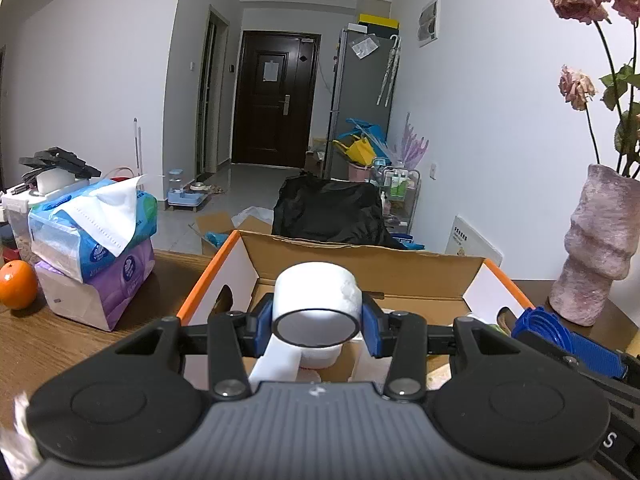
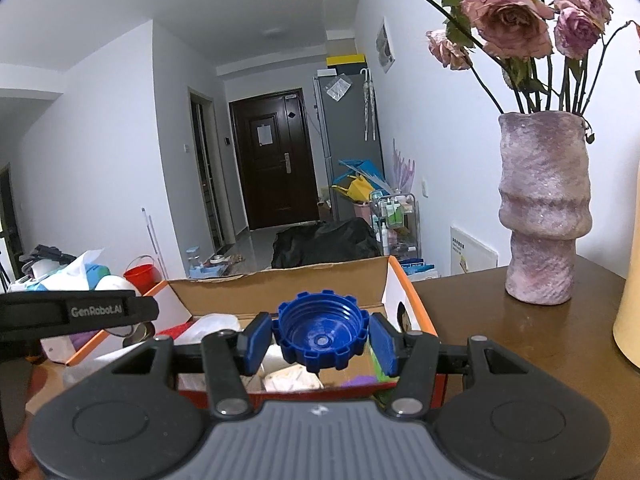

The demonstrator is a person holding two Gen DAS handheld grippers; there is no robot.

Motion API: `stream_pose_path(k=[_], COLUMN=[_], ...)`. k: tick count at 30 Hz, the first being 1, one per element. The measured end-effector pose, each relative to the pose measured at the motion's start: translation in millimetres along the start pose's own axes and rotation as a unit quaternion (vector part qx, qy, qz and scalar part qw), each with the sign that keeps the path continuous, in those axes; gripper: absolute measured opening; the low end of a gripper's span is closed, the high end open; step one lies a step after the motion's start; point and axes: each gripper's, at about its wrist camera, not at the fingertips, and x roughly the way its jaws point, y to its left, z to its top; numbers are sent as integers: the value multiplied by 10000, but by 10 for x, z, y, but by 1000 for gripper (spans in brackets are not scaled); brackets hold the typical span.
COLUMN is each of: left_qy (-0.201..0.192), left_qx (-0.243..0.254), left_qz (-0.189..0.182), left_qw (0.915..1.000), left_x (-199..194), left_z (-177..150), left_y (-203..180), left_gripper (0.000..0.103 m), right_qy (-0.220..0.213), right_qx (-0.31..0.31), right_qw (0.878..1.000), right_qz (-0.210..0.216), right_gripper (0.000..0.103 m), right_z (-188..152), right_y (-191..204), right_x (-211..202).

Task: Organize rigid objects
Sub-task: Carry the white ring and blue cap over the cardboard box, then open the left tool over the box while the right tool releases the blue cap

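My left gripper (image 1: 317, 322) has its jaws clamped on a white cylinder (image 1: 316, 304), held over the open cardboard box (image 1: 360, 268). My right gripper (image 2: 318, 338) pinches a blue cap (image 2: 320, 330) above the same box. Tissue packs (image 1: 94, 256) crowd the desk (image 1: 60, 344) on the left; a vase (image 2: 542, 208) stands on the right.
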Motion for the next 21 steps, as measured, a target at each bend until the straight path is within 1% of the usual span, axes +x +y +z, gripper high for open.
stream_pose_path(k=[7, 21], left_qy=[65, 126], left_qx=[-138, -252], left_qz=[46, 244], left_qw=[9999, 9993], left_x=[137, 387], left_z=[37, 109], left_y=[21, 45], left_gripper=[45, 45], right_qy=[2, 54], right_qx=[2, -69], right_qw=[10000, 9999], right_qz=[-50, -111], right_gripper=[53, 52], right_z=[36, 66], right_y=[0, 44], right_x=[163, 450])
